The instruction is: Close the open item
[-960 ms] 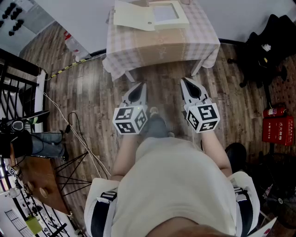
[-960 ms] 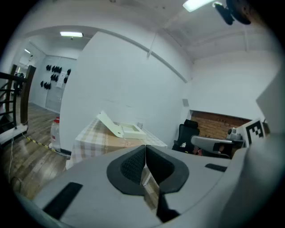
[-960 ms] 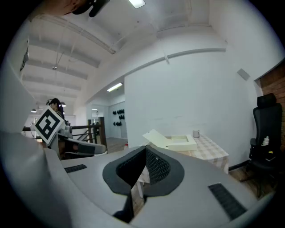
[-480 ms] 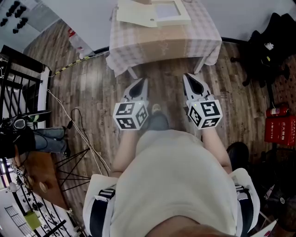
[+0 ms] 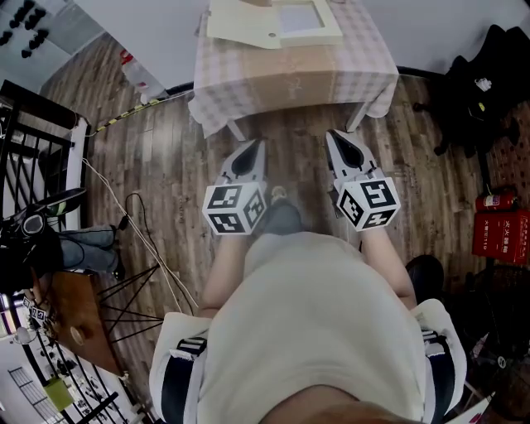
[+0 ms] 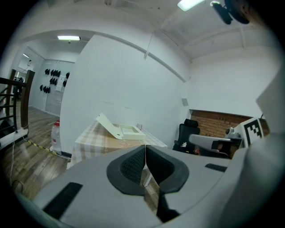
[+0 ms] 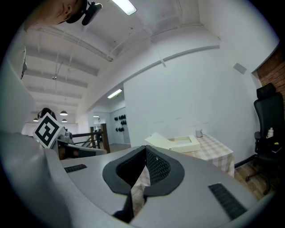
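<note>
A flat cream box (image 5: 300, 23) lies open on the checked tablecloth (image 5: 290, 79) of a small table, its lid (image 5: 242, 26) folded out to the left. The same box (image 6: 132, 132) shows far ahead in the left gripper view, and the box (image 7: 185, 142) in the right gripper view. My left gripper (image 5: 252, 149) is held over the floor in front of the table, jaws shut and empty. My right gripper (image 5: 341, 139) hangs beside it, also shut with nothing between its pads. Both are well short of the table.
Wooden floor lies between me and the table. Cables (image 5: 124, 224) trail on the floor at the left beside a black railing (image 5: 33, 157). A black office chair (image 5: 480, 91) and a red fire extinguisher box (image 5: 497, 232) stand at the right. A small cup (image 7: 199, 133) sits on the table's far side.
The view has shifted slightly, so the table sits a little higher in the picture. Both grippers stay shut and side by side.
</note>
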`<state>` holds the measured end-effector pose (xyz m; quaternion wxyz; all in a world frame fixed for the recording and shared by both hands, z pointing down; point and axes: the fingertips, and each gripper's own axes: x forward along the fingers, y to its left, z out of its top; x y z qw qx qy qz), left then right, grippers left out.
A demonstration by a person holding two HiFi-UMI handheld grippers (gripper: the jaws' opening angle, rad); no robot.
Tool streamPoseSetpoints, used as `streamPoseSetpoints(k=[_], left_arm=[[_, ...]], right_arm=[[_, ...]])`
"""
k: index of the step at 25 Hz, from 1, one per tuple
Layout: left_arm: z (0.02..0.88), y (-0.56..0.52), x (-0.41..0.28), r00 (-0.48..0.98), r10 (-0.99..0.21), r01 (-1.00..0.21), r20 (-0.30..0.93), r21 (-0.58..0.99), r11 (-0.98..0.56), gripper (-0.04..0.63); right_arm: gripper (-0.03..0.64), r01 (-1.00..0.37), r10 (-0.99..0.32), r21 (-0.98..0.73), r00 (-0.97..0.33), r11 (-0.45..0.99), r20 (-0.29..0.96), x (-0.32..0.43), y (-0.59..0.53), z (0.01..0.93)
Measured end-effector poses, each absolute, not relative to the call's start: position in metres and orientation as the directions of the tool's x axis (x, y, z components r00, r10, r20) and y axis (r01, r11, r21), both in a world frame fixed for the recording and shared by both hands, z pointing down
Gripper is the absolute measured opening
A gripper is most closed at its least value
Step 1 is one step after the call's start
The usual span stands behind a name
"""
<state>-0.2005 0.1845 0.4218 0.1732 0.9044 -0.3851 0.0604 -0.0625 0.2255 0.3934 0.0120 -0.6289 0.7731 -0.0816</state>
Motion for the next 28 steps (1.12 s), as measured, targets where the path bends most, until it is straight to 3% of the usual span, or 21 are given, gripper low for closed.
streamPoseSetpoints(k=[28], left_arm=[[0.419,-0.035,-0.174,0.736,-0.627,-0.677,0.255,0.294,-0.675,0.008]], right_arm=[[0.000,-0.981,-0.973,-0.088,-0.186,0.175,0.140,-0.044,0.013,0.384]])
